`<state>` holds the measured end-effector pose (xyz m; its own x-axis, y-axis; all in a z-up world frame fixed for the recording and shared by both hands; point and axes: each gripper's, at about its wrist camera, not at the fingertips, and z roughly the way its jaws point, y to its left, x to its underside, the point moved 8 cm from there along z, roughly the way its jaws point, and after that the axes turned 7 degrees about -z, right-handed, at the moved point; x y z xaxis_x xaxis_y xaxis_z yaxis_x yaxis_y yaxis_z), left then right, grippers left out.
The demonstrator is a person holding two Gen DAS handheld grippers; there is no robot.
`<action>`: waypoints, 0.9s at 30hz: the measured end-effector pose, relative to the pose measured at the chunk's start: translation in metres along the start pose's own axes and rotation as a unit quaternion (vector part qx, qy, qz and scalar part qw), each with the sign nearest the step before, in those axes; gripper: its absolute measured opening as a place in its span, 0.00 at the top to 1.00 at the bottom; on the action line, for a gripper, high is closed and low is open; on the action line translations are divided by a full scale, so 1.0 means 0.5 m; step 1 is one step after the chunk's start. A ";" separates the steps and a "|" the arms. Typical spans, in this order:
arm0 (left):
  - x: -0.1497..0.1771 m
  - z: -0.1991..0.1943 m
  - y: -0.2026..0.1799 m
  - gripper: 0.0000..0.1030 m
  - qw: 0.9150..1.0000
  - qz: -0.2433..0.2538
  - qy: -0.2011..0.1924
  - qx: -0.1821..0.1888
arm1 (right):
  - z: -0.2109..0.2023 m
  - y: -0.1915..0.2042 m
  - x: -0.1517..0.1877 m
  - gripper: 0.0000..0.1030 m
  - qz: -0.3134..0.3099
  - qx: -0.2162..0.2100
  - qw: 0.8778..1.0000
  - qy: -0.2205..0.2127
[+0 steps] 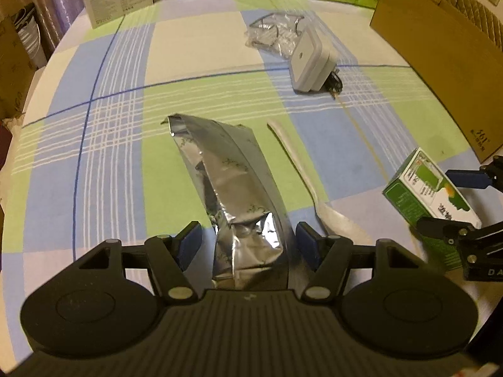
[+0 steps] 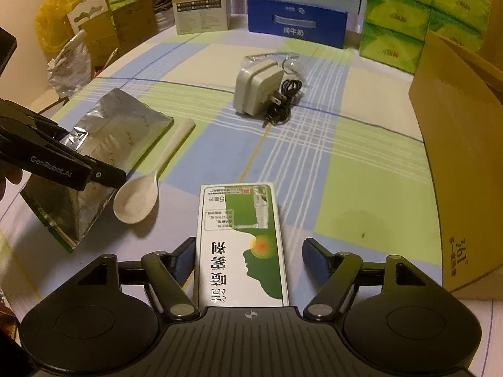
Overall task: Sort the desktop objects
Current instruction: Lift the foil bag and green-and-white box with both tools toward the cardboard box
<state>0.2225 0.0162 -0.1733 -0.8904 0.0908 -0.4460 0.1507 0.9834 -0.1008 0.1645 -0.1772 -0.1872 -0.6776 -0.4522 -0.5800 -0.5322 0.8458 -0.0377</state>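
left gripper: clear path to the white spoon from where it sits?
Probably yes. The left gripper is open, straddling the foil pouch; the white spoon lies bare on the tablecloth just to its right, nothing on it. The pouch between the fingers would have to be cleared first.

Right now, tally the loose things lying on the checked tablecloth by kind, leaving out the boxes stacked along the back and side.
Crumpled silver foil pouch: 1
Cream plastic spoon: 1
Green-and-white medicine box: 1
Grey-white plug-in adapter with black cord: 1
Clear crinkled plastic bag: 1
Total: 5
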 end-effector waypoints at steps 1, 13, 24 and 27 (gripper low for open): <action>-0.001 0.001 0.000 0.40 1.000 0.003 0.000 -0.001 | 0.000 0.000 0.000 0.32 0.000 0.000 1.000 0.000; 0.005 -0.022 0.015 0.62 1.000 -0.004 -0.005 0.003 | 0.002 -0.001 -0.004 0.32 0.004 -0.002 1.000 0.001; 0.008 -0.051 0.025 0.62 0.999 -0.033 -0.014 0.029 | 0.007 0.000 -0.009 0.32 0.014 -0.011 1.000 0.003; 0.009 -0.047 0.022 0.62 0.999 -0.025 -0.012 0.020 | 0.011 -0.002 -0.007 0.32 0.014 -0.008 1.000 0.006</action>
<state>0.2103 0.0310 -0.1556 -0.8866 0.0373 -0.4609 0.1241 0.9794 -0.1595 0.1702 -0.1752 -0.1895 -0.6987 -0.4316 -0.5706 -0.5210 0.8536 -0.0078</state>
